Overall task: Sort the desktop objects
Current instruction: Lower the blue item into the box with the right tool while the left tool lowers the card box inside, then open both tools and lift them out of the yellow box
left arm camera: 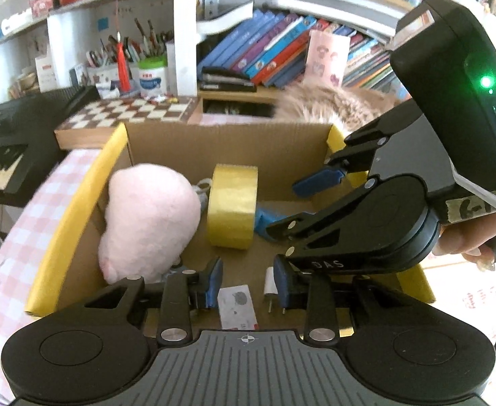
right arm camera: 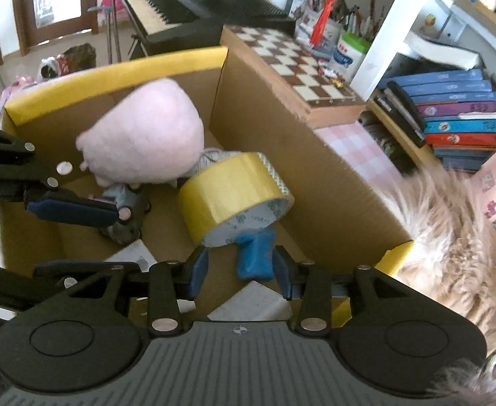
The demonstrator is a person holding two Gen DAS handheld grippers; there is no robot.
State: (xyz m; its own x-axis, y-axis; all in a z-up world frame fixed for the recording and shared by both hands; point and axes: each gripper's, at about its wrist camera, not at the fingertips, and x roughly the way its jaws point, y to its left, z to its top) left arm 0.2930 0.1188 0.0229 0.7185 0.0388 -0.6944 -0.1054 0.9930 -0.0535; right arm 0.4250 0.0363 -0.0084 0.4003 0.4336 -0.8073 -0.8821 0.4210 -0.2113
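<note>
A cardboard box (left arm camera: 214, 145) with yellow-taped rims holds a pink plush toy (left arm camera: 150, 223), a roll of yellow tape (left arm camera: 232, 206), a white plug charger (left arm camera: 270, 287) and a printed card (left arm camera: 238, 308). My left gripper (left arm camera: 248, 282) is open and empty over the box's near end, above the card and charger. My right gripper (right arm camera: 239, 270) is open inside the box, just below the tape roll (right arm camera: 234, 193), with a small blue object (right arm camera: 254, 257) between its fingers, not squeezed. The right gripper also shows in the left wrist view (left arm camera: 282, 203). The plush (right arm camera: 146, 135) lies at the far left corner.
A chessboard (right arm camera: 302, 64) sits beyond the box, a keyboard piano (right arm camera: 187, 0) further back. A furry cat (right arm camera: 451, 237) lies right of the box. Bookshelves with books (left arm camera: 282, 54) and pen cups (left arm camera: 150, 74) stand behind. A pink checked cloth (left arm camera: 28, 230) covers the desk.
</note>
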